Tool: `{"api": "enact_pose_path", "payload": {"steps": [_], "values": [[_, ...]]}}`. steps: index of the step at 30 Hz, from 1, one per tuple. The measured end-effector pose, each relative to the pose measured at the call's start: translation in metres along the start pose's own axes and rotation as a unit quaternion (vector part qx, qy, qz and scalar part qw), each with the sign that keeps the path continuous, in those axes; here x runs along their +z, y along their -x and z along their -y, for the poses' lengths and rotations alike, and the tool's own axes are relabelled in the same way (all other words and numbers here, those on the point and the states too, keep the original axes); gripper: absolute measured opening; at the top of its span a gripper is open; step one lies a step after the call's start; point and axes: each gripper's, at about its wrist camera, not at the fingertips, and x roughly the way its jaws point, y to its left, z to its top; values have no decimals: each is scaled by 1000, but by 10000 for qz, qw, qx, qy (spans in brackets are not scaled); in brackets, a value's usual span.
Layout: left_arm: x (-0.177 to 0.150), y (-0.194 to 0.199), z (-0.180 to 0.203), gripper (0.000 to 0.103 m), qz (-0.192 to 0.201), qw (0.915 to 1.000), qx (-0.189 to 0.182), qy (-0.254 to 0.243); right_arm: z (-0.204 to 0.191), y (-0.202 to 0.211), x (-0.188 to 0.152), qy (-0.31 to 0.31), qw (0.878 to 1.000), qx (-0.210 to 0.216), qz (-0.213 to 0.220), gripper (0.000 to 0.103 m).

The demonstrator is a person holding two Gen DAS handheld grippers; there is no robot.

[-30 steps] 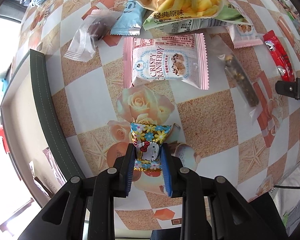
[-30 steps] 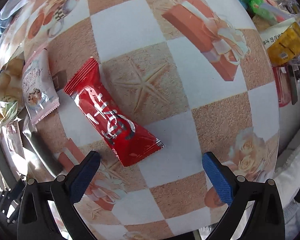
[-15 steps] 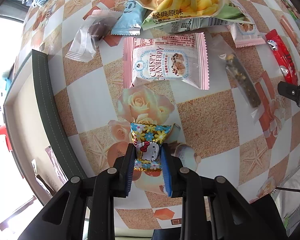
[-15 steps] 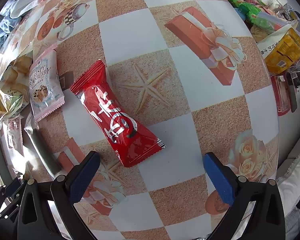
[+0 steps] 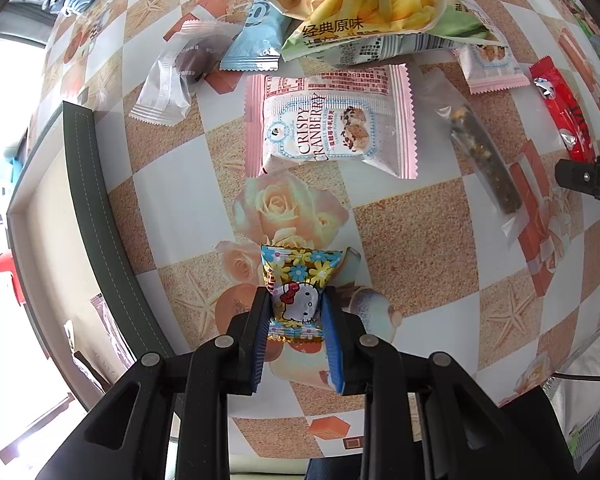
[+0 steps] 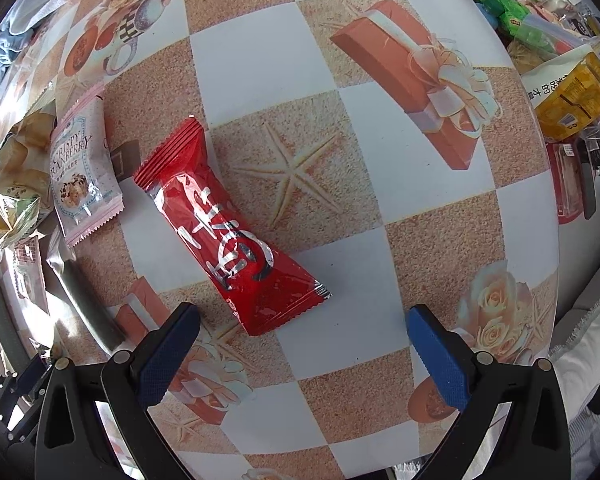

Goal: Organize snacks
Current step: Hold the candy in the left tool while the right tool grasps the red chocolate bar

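My left gripper (image 5: 296, 312) is shut on a small Hello Kitty candy packet (image 5: 298, 288) with a flowered wrapper, held just above the patterned tablecloth. Beyond it lie a pink Crispy Cranberry packet (image 5: 328, 124), a fries bag (image 5: 376, 4), a light blue packet (image 5: 256, 36), a clear-wrapped dark snack (image 5: 176, 76) and a clear-wrapped seed bar (image 5: 484, 160). My right gripper (image 6: 300, 328) is open, its fingers straddling the near end of a red snack packet (image 6: 224, 224) lying on the cloth. The red packet also shows in the left wrist view (image 5: 564, 116).
A dark green box (image 5: 96, 216) with a pale inside stands at the table's left edge, holding a few packets. A second Crispy Cranberry packet (image 6: 82, 168) lies left of the red one. A yellow bag (image 6: 572, 100) and green packets (image 6: 516, 20) crowd the far right.
The right gripper has drawn back a little from the red packet, so more of the table shows. The left gripper still holds the Hello Kitty candy in about the same place.
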Motion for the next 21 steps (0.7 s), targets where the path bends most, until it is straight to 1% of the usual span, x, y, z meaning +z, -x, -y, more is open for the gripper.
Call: {"api": "enact_pose_path", "payload": {"steps": [4, 12, 21], "values": [[0, 0, 0, 29, 3, 10000, 4, -5, 1, -1, 4, -10, 10000, 6, -66, 103], [0, 0, 0, 29, 9, 10000, 0, -24, 1, 2, -4, 26, 9998, -3, 219, 103], [0, 0, -1, 29, 8, 10000, -6, -23, 5, 2, -3, -15, 9997, 5, 240, 103]]}}
